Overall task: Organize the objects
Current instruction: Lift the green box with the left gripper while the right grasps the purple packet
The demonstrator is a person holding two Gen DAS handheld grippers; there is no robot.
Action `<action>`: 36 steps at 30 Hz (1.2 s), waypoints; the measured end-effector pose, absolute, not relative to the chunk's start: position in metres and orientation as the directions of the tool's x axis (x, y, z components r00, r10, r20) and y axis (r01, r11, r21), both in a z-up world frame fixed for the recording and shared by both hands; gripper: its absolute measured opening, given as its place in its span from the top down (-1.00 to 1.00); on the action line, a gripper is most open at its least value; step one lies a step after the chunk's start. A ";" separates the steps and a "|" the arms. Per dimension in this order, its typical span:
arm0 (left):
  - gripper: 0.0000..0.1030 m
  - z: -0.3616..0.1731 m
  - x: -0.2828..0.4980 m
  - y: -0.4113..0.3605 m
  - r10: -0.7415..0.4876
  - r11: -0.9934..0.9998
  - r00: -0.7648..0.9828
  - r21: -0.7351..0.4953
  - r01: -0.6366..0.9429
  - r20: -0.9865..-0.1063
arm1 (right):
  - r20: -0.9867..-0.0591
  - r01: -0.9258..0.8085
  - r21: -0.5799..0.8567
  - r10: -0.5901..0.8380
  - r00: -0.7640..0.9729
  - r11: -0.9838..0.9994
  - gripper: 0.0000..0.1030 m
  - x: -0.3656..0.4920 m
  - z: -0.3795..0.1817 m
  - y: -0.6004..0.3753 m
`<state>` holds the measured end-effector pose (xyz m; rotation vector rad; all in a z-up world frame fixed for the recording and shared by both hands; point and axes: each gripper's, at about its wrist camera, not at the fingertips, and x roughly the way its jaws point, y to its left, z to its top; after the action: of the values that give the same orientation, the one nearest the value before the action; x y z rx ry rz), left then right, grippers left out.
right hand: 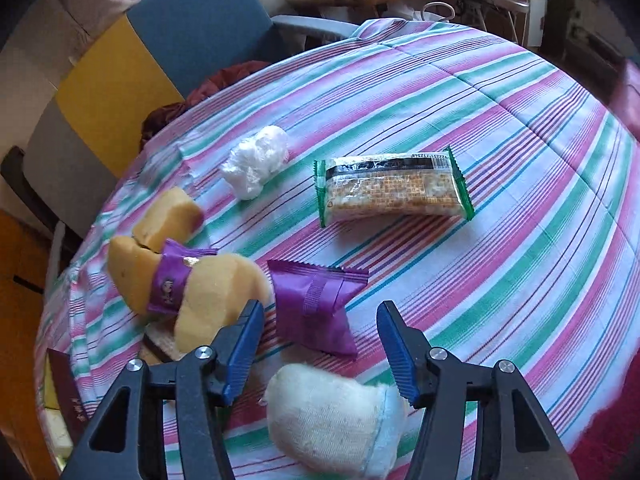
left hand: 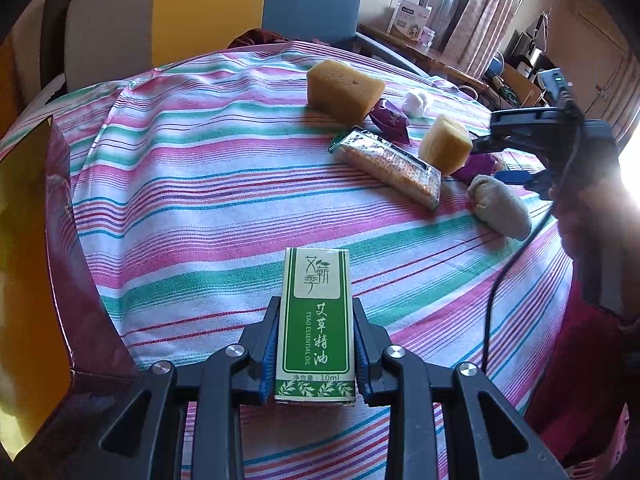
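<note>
The left claw (left hand: 316, 354) is clamped on the sides of a green oil box (left hand: 316, 320), held lengthwise above the striped counter (left hand: 200, 208), probably ready to carry to the red-and-gold box (left hand: 52, 240) at its left. The right claw (right hand: 320, 344) is spread wide, low over the clutter, with a pale pouch (right hand: 332, 416) between its fingers and a purple packet (right hand: 316, 308) just ahead. A sponge (right hand: 218, 300) touches its left finger and could snag. Farther ahead lie a cracker pack (right hand: 392, 190) and a white wad (right hand: 258, 160).
</note>
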<state>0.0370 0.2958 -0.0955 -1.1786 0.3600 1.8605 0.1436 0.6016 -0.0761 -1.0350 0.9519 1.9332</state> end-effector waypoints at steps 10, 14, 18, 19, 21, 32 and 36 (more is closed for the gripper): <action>0.41 -0.095 0.036 0.294 0.532 -0.566 -0.162 -0.207 -0.798 -0.831 | -0.854 -0.852 0.264 0.301 -0.424 -0.451 0.38 0.146 -0.068 0.608; 0.41 -0.092 0.038 0.291 0.530 -0.565 -0.164 -0.203 -0.800 -0.832 | -0.854 -0.853 0.261 0.304 -0.422 -0.452 0.38 0.146 -0.067 0.607; 0.41 -0.089 0.044 0.289 0.528 -0.558 -0.177 -0.183 -0.809 -0.830 | -0.852 -0.852 0.229 0.326 -0.409 -0.471 0.38 0.143 -0.063 0.603; 0.41 -0.088 0.046 0.288 0.530 -0.558 -0.180 -0.181 -0.810 -0.829 | -0.853 -0.853 0.221 0.331 -0.404 -0.472 0.38 0.143 -0.063 0.602; 0.41 -0.081 0.049 0.285 0.542 -0.551 -0.191 -0.174 -0.816 -0.819 | -0.853 -0.855 0.215 0.336 -0.400 -0.472 0.38 0.142 -0.063 0.602; 0.41 -0.018 0.026 0.201 0.597 -0.646 -0.301 -0.222 -0.731 -0.744 | -0.827 -0.853 0.219 0.374 -0.420 -0.474 0.38 0.145 -0.052 0.601; 0.41 -0.012 -0.003 0.142 0.535 -0.744 -0.370 -0.216 -0.632 -0.759 | -0.812 -0.845 0.225 0.386 -0.438 -0.485 0.38 0.146 -0.045 0.598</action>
<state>-0.0027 0.1423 -0.0116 -1.1270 0.1442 2.1359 0.1463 0.5977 -0.0455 -0.9051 0.8172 1.9920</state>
